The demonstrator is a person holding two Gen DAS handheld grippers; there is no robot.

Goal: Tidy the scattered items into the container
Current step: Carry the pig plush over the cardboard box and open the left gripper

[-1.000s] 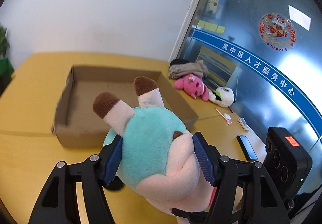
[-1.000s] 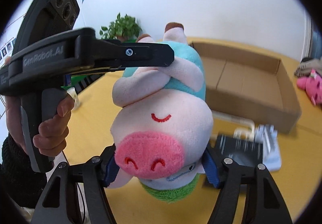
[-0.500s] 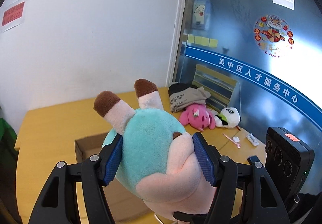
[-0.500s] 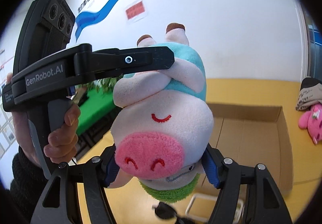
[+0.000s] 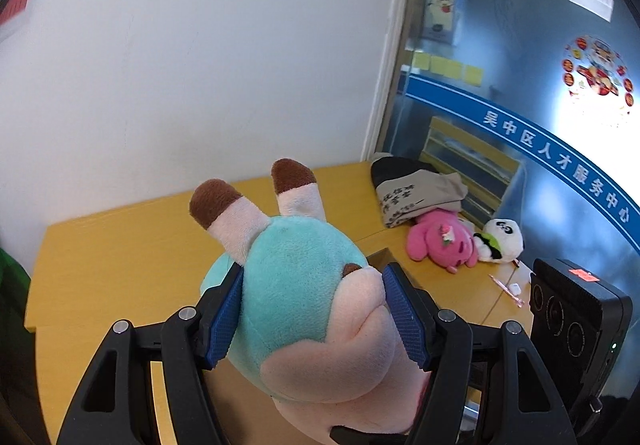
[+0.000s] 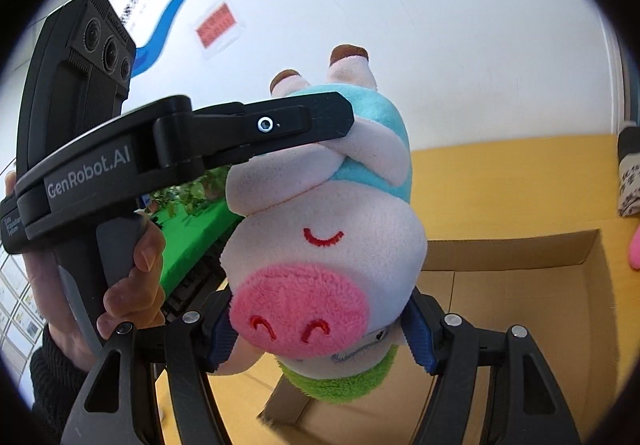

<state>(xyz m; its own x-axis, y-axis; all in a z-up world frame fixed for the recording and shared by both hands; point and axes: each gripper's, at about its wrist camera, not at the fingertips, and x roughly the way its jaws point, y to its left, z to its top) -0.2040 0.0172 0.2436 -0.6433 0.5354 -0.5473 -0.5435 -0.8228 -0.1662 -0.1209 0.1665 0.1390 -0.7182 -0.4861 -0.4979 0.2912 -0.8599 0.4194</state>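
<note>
Item: plush pig (image 5: 304,285), upside down, carried above the cardboard box (image 6: 520,285), not yet in it. Box floor shows bare.

Left gripper (image 5: 312,313): jaws wide, clamped on the teal body.

Right gripper (image 6: 320,337): jaws wide, clamped on the head.

Outstanding: 2 plush toys, pink (image 5: 440,241) and panda (image 5: 500,239), plus folded cloth (image 5: 416,193), on the desk (image 5: 120,245) beyond the left jaws.

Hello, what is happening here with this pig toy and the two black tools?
A person is holding a plush pig upside down with two hand-held grippers at once. The left gripper has its jaws pressed on the teal body, and the right gripper grips the head. The pig hangs above an open cardboard box on the yellow table. A pink plush and a panda plush lie on the table.
</note>
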